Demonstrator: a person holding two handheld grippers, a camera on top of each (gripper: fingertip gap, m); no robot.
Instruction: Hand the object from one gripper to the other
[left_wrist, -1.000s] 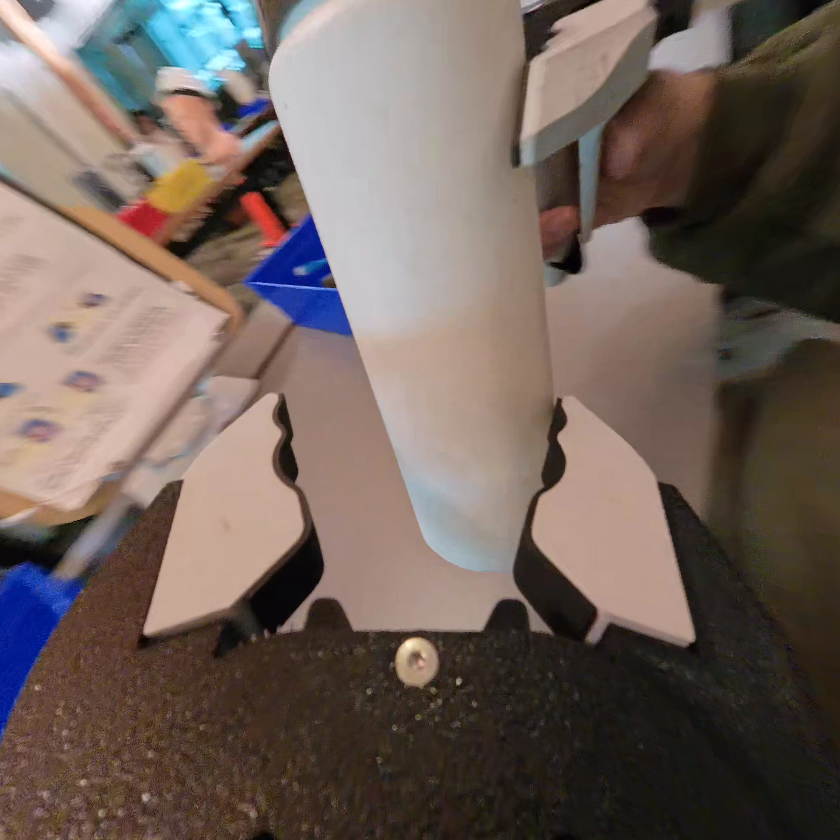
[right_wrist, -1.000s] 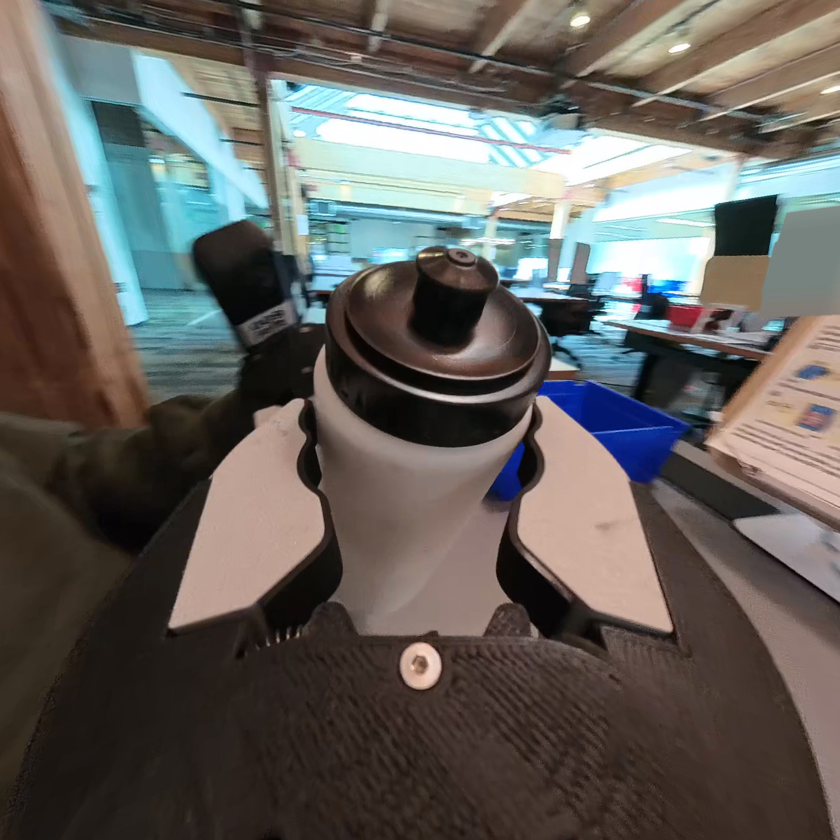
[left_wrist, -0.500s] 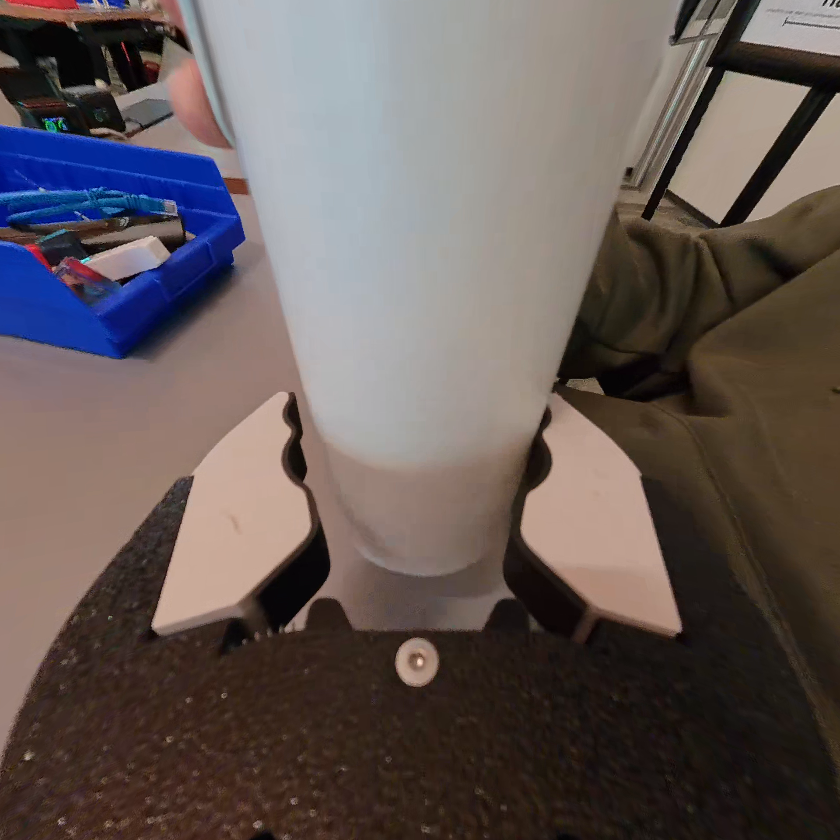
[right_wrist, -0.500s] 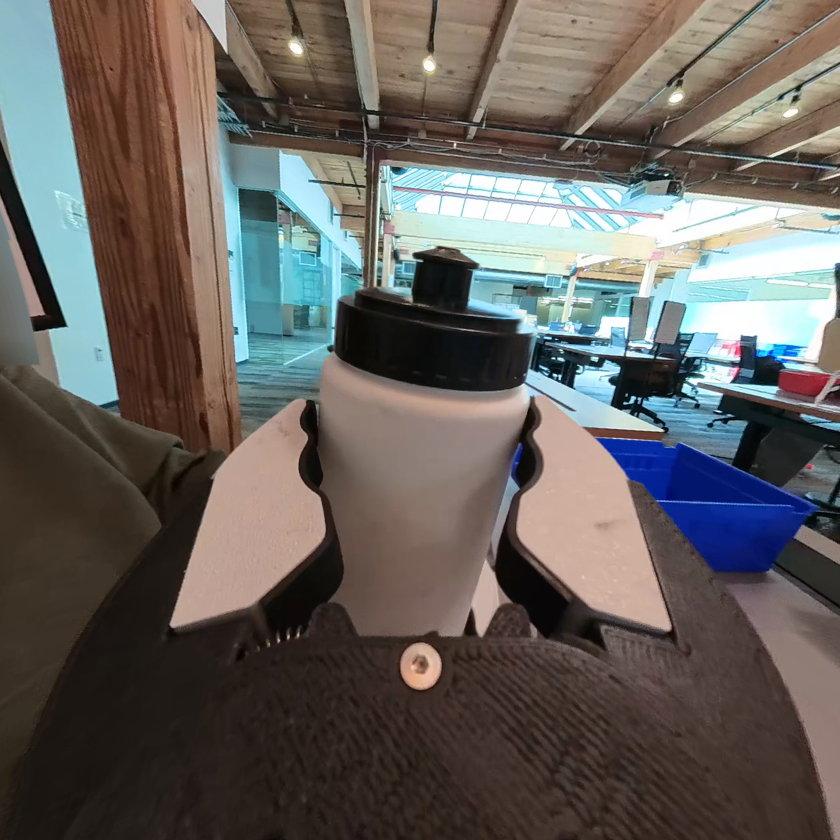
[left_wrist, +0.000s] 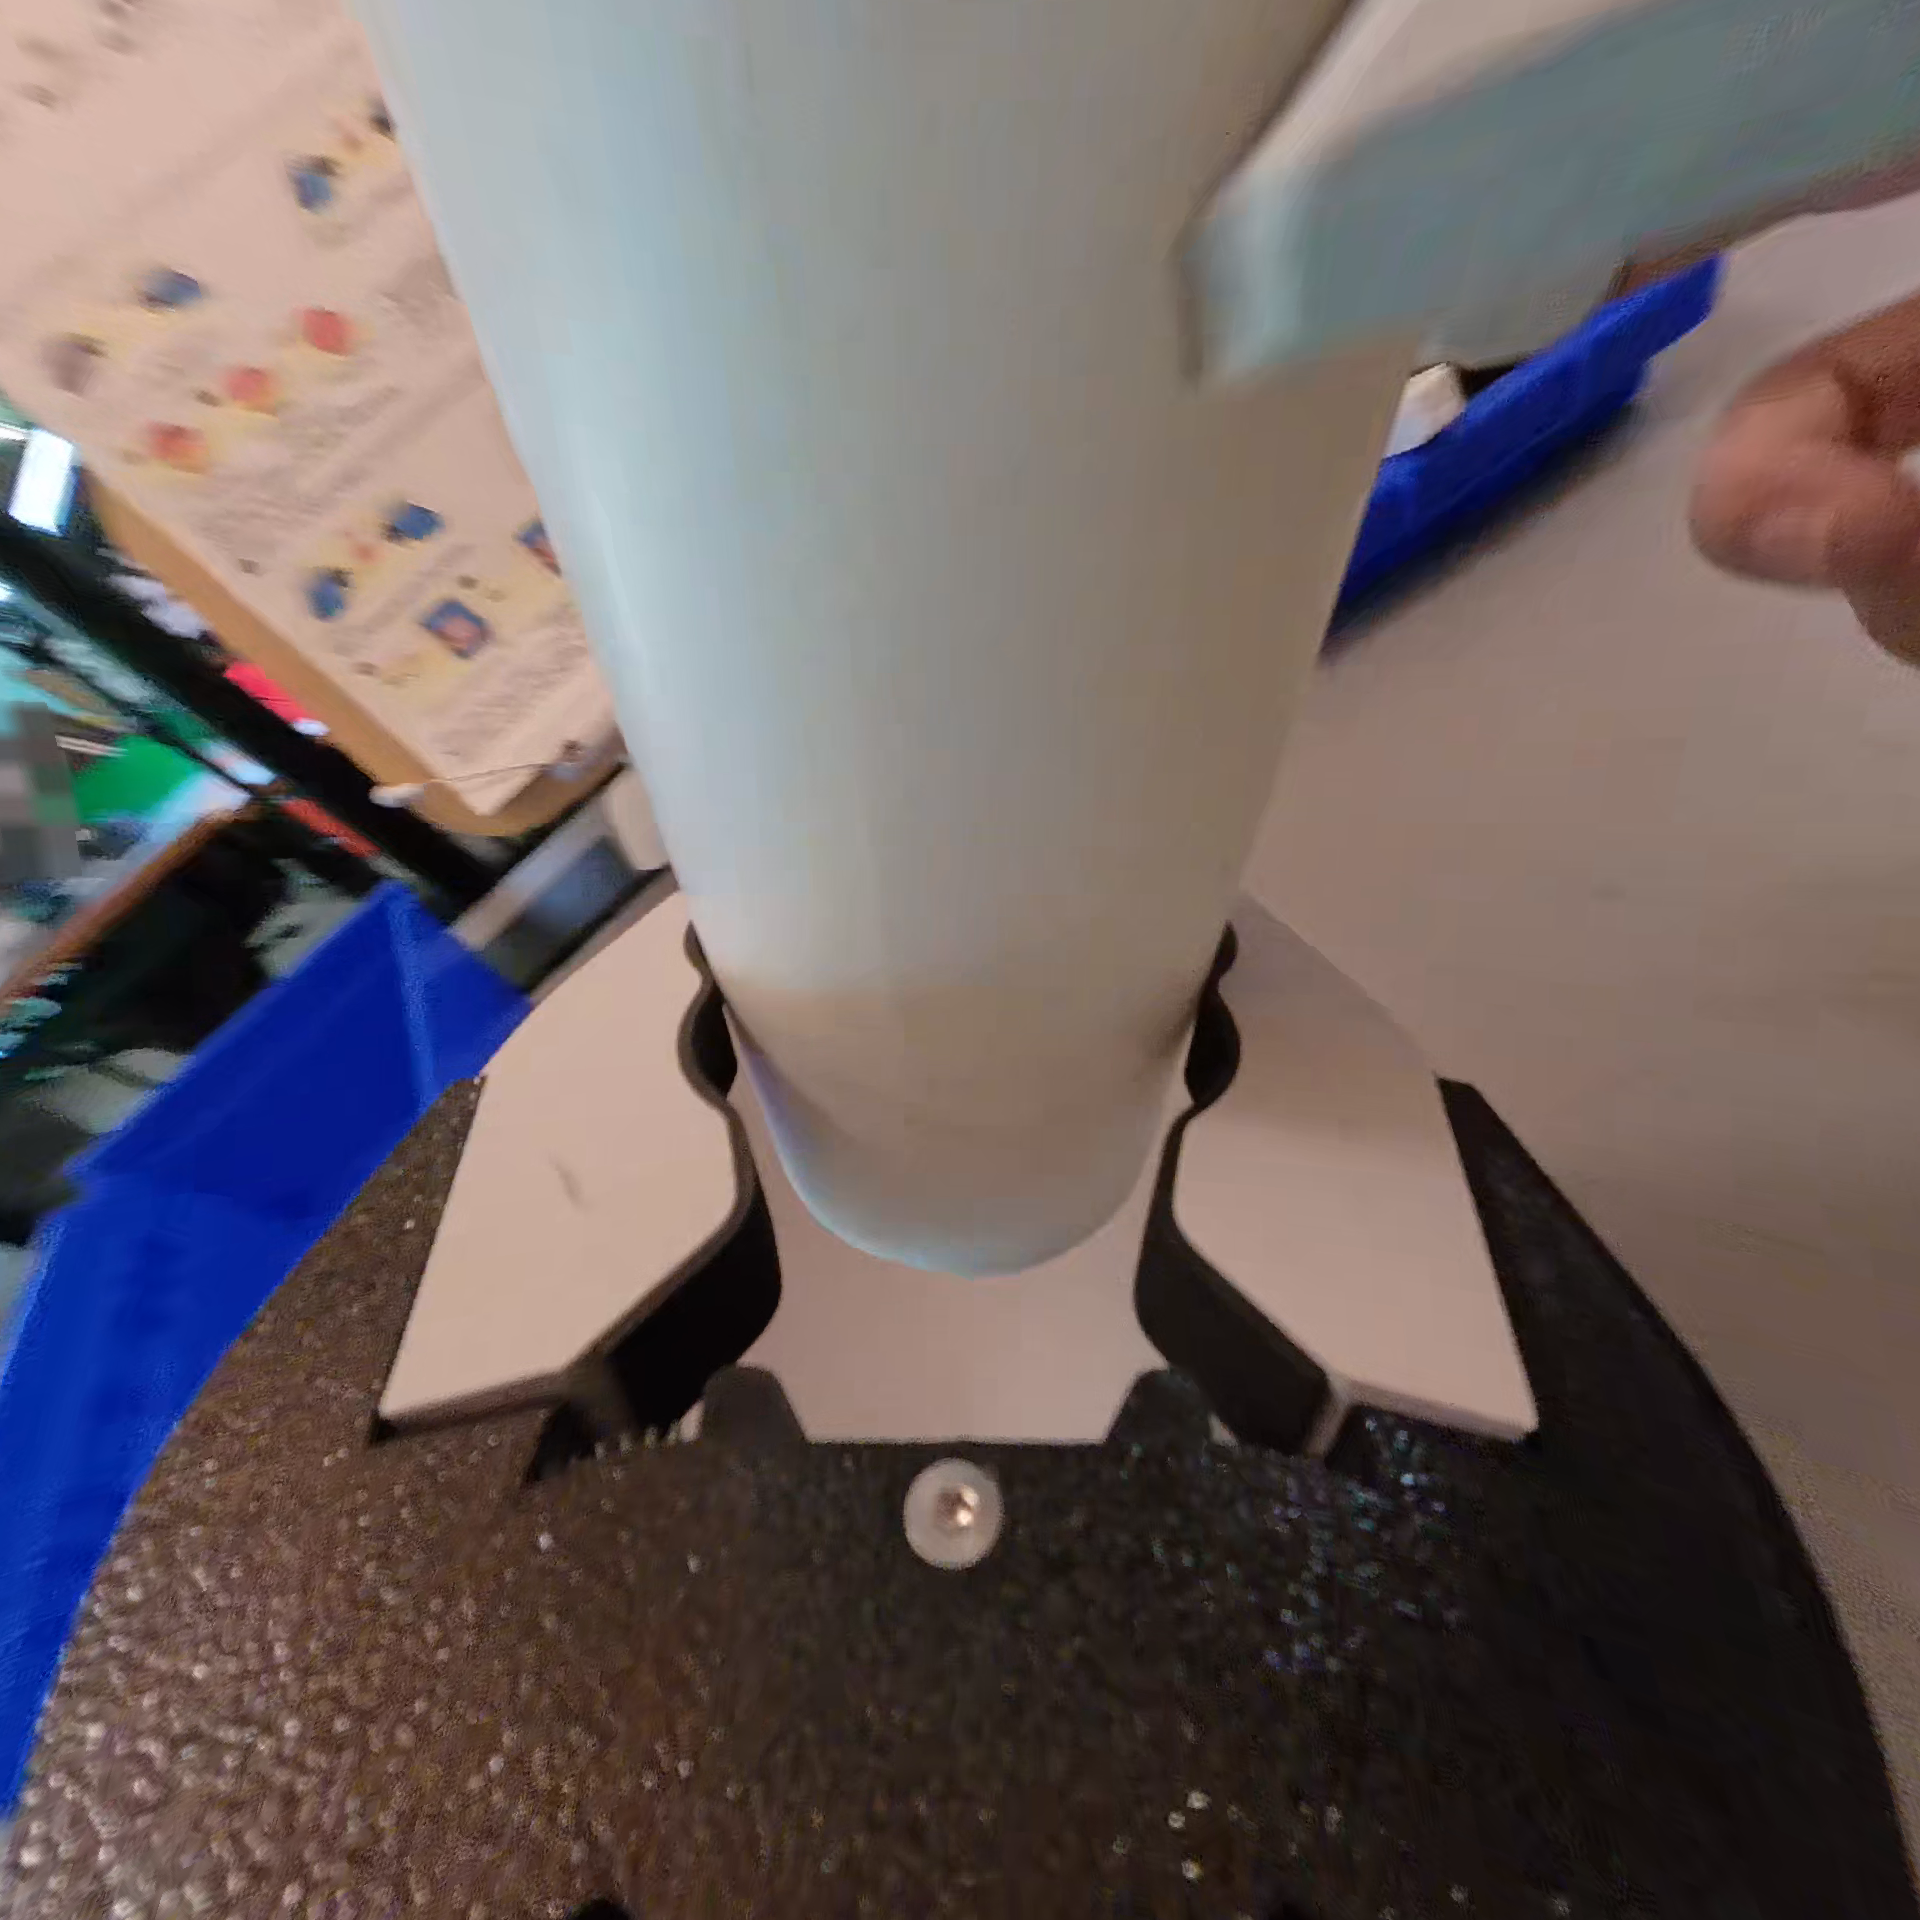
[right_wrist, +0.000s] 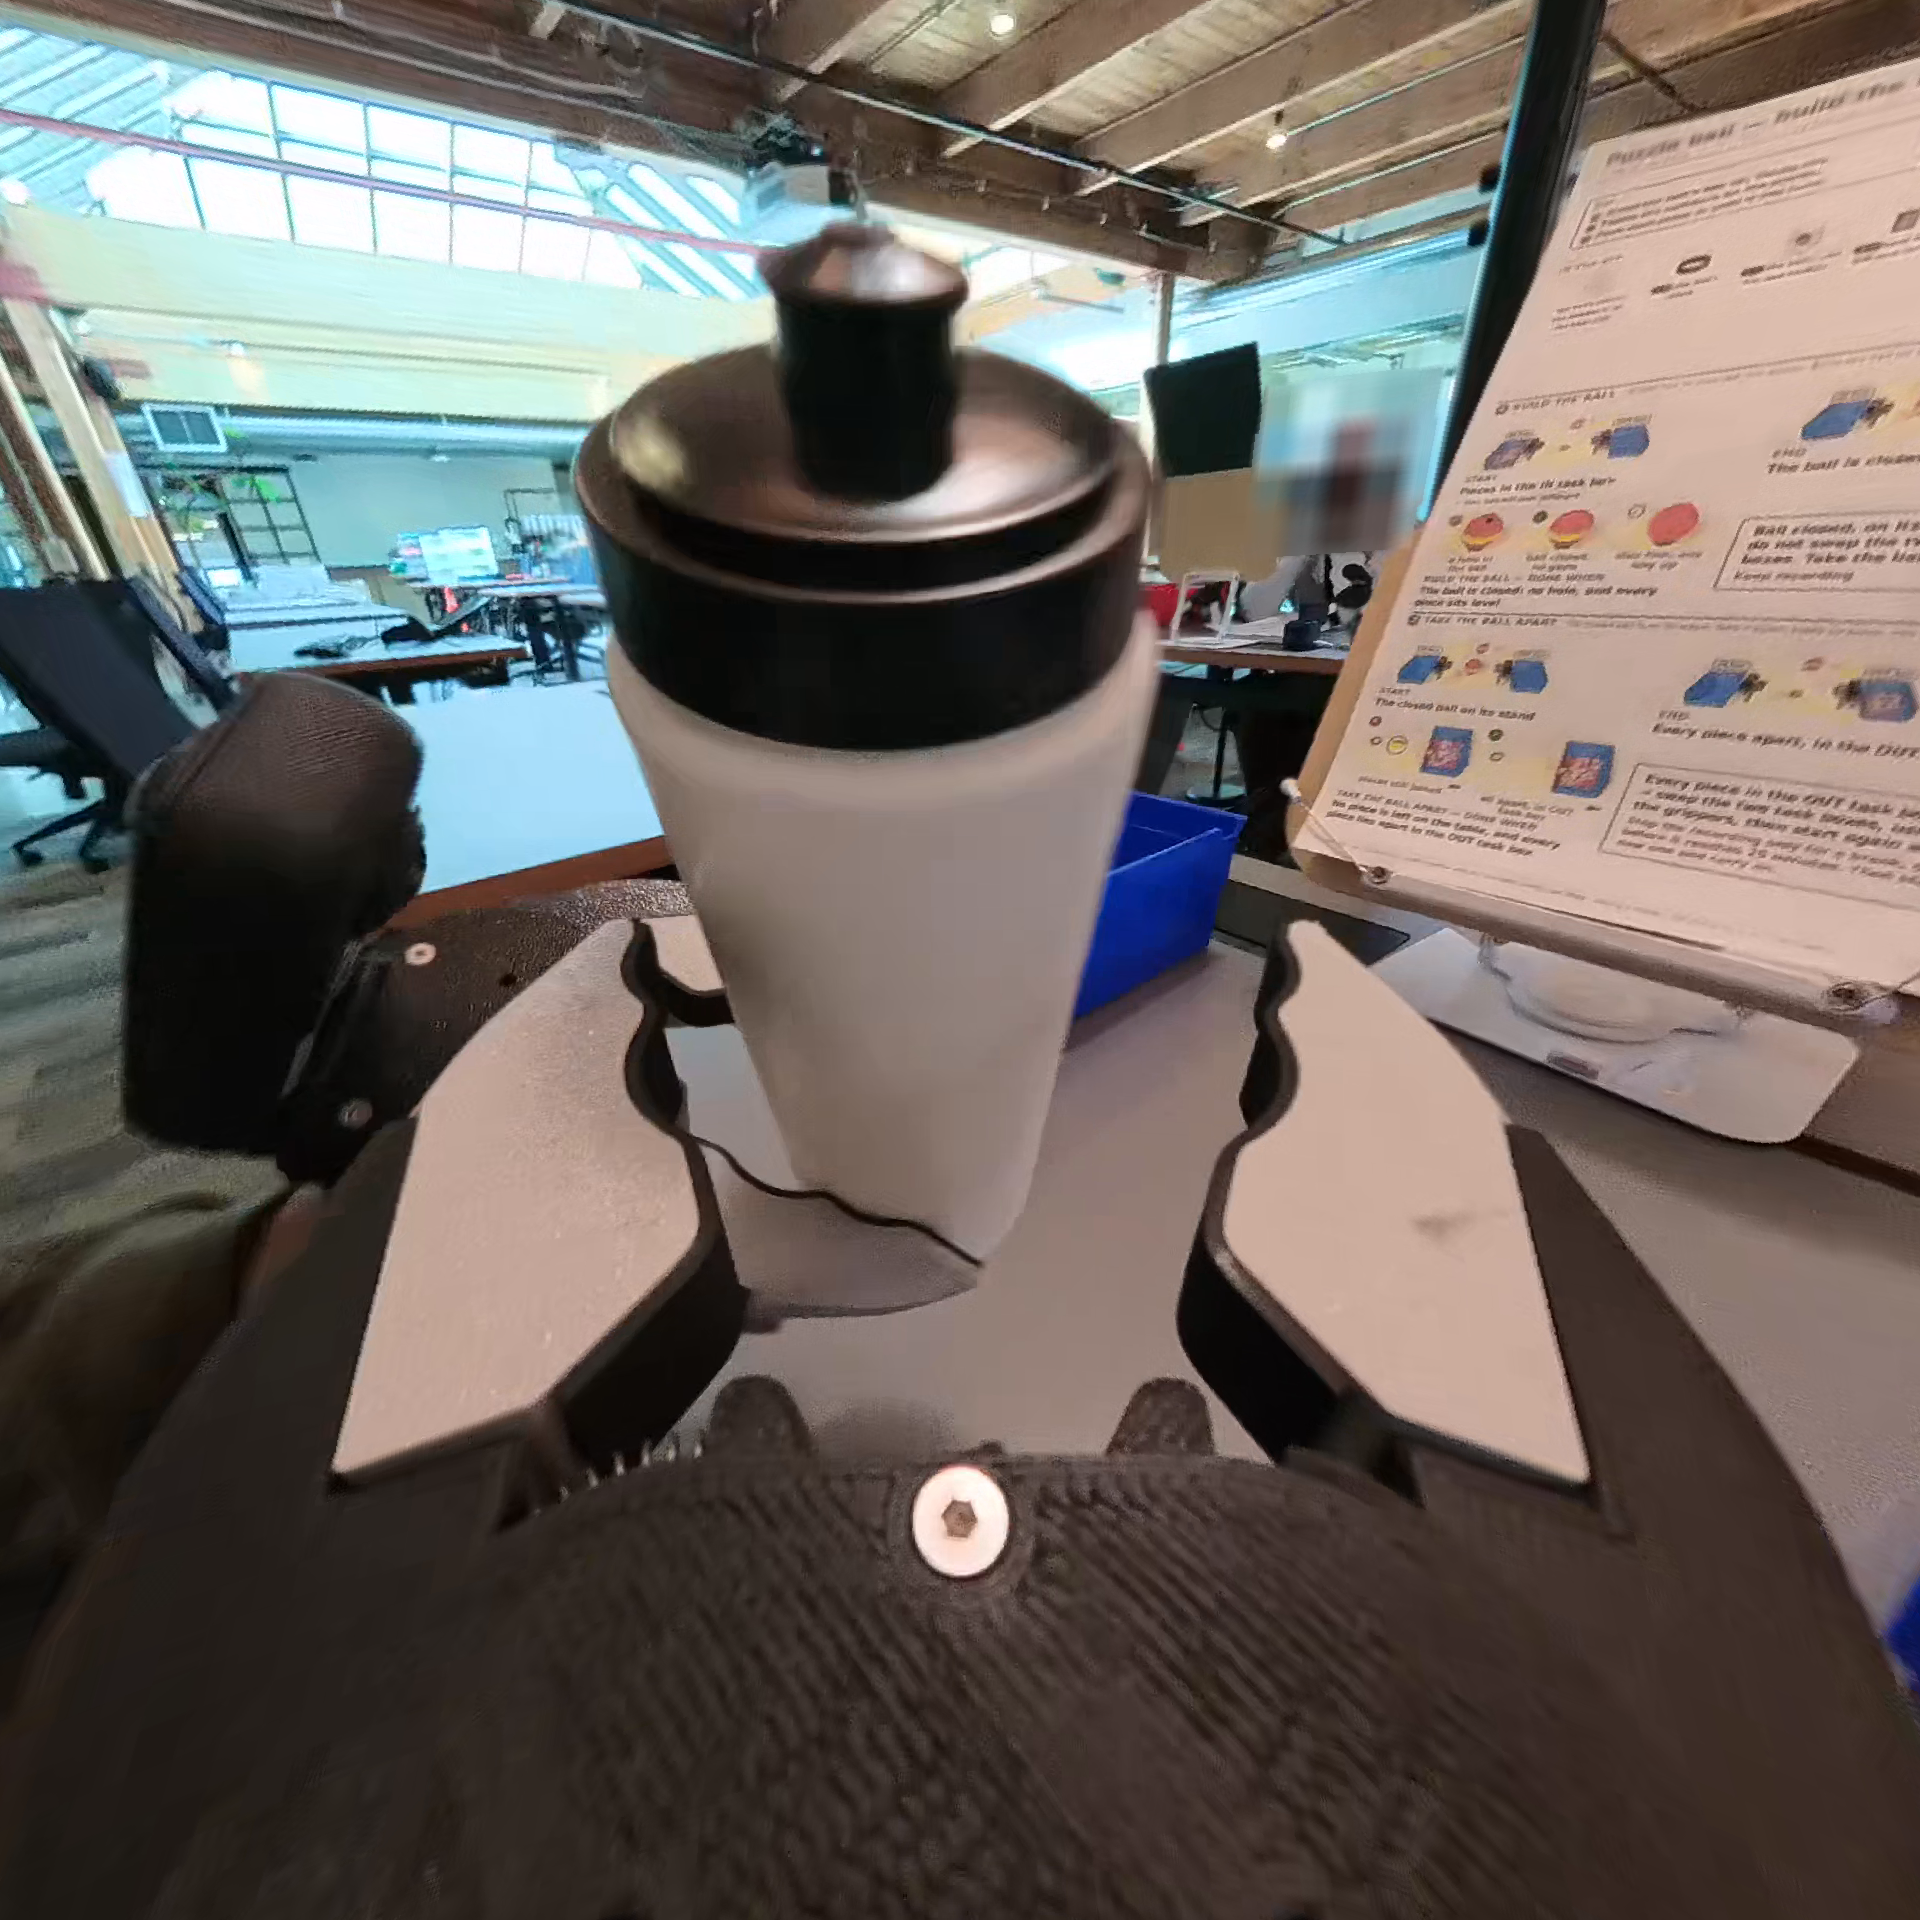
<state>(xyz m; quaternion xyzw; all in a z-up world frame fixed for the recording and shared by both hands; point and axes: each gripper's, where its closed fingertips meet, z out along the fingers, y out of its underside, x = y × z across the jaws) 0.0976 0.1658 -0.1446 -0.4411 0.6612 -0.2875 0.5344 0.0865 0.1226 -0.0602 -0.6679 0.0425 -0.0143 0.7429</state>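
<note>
Gripping the white bottle at its base, the left claw has both its pads pressed against the rounded bottom end, so the bottle stands up out of it, above the grey tabletop. In the right wrist view the same bottle shows its black cap and sits between the fingers of the right claw, which is spread wide with clear gaps on both sides and touches nothing.

My judgement is that the handover is nearly made and the right claw only needs to draw clear. The risk lies in the grip: the left claw holds only the lowest part of a tall bottle, so the heavy capped top could lever it over or let it slip out if the hand tilts or jerks. A right finger could also clip the bottle as it backs off and knock it loose.

Counted: one bottle, one cap, two claws. One blue bin shows in the right wrist view, two blue shapes in the left. One instruction sheet stands on a stand.
</note>
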